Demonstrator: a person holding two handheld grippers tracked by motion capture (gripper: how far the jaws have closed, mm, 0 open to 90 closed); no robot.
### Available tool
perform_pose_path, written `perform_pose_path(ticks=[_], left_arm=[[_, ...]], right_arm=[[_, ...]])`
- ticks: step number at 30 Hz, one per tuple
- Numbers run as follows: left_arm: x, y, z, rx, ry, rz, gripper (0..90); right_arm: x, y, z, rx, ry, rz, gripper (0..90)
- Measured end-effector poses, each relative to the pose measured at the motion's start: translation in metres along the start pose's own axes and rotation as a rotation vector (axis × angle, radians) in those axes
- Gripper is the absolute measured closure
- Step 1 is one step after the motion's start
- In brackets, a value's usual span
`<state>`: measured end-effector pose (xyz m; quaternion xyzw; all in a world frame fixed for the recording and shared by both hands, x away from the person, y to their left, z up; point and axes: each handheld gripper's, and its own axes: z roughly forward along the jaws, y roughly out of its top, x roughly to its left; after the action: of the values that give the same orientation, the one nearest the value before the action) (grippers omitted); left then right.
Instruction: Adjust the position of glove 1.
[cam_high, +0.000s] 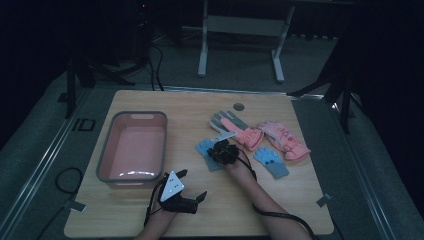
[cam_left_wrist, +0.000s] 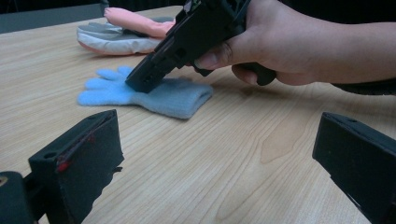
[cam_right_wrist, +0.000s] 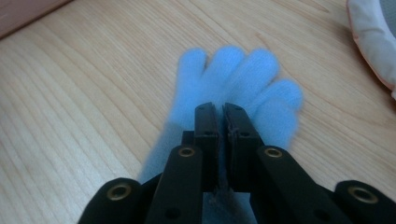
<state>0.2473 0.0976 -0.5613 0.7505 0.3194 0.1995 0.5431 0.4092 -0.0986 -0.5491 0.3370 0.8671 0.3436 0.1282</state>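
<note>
— So, what am I clamped on?
— Your right gripper (cam_right_wrist: 223, 109) is pinched shut on the fuzzy light-blue glove (cam_right_wrist: 233, 88), lying flat mid-table with fingers spread.
— Anything crowding it?
— Its blue twin (cam_high: 271, 162) lies nearby, two pink gloves (cam_high: 265, 136) just behind, and a pink bin (cam_high: 132, 146) off to the left. My left gripper (cam_high: 192, 186) hangs apart, empty.

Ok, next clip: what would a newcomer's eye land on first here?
Probably the right claw, closed on a light blue glove lying flat near the middle of the wooden table. Next, the pink gloves at the table's far right and the second blue glove just in front of them. Then the empty pink tub on the left, with the left claw open in front of it.
</note>
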Motion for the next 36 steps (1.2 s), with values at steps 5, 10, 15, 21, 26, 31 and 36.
perform_pose_path(ticks=[5, 10, 15, 21, 26, 31, 36], left_arm=[[0.000, 0.000, 0.000, -0.003, 0.002, 0.000, 1.6], [0.000, 0.000, 0.000, -0.002, 0.004, 0.004, 1.6], [0.000, 0.000, 0.000, 0.002, 0.002, 0.007, 1.6], [-0.001, 0.000, 0.001, 0.000, 0.005, 0.010, 1.6], [-0.002, 0.001, 0.003, -0.001, -0.002, 0.014, 1.6], [-0.002, 0.001, 0.003, 0.000, -0.003, 0.011, 1.6], [-0.003, 0.001, 0.003, 0.000, -0.007, 0.010, 1.6]], right_arm=[[0.007, 0.011, -0.033, -0.062, -0.025, 0.071, 86.6], [0.018, 0.015, -0.076, -0.124, -0.078, 0.116, 86.6], [0.022, 0.007, -0.108, -0.156, -0.132, 0.175, 86.7], [0.024, -0.010, -0.130, -0.176, -0.171, 0.285, 86.7], [0.033, -0.033, -0.139, -0.158, -0.197, 0.329, 86.6], [0.038, -0.046, -0.134, -0.137, -0.215, 0.354, 86.6], [0.043, -0.059, -0.121, -0.100, -0.235, 0.345, 86.5]])
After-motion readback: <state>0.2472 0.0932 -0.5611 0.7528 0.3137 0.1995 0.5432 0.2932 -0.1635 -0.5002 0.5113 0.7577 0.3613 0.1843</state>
